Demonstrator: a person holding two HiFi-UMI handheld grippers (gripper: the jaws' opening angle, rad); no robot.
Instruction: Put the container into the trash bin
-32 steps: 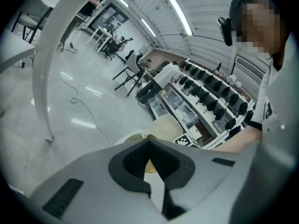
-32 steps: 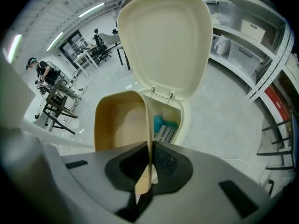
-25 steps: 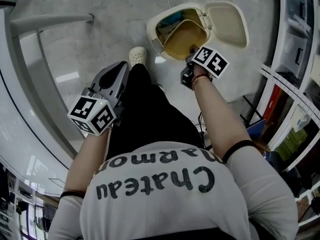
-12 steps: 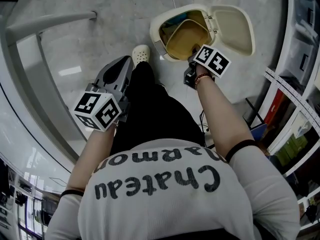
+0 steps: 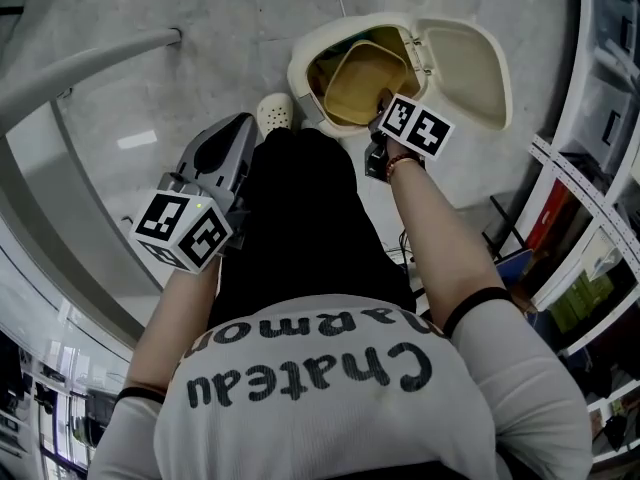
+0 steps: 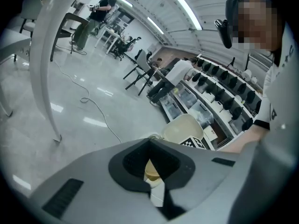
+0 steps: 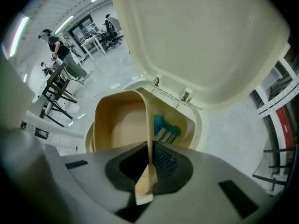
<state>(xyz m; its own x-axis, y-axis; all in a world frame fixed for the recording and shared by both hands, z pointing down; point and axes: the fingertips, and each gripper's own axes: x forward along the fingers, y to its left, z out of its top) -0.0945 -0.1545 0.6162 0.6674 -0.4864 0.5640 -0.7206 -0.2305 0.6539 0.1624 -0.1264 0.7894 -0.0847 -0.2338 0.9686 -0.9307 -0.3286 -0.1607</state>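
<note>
A tan, tub-shaped container [image 5: 360, 76] hangs tilted in the mouth of the cream trash bin [image 5: 300, 76], whose lid [image 5: 465, 58] is thrown back to the right. My right gripper [image 5: 380, 110] is shut on the container's near wall at the bin's near edge. In the right gripper view the thin container wall [image 7: 148, 139] runs straight between the jaws of the right gripper [image 7: 148, 174], with the bin rim [image 7: 202, 121] and blue rubbish behind it. My left gripper [image 5: 238, 128] hovers over the person's left leg, shut and empty. Its own view shows the left gripper [image 6: 154, 183] pointing toward the bin lid [image 6: 184, 127].
A cream shoe [image 5: 273, 113] stands just left of the bin. White shelving [image 5: 590, 218] with books runs along the right. A white table frame [image 5: 90, 63] crosses the upper left. A cable [image 6: 93, 106] trails over the polished floor.
The person has stepped closer to the bin, the dark trouser leg now partly covering the shoe. The right gripper and container have shifted slightly left and farther over the bin mouth.
</note>
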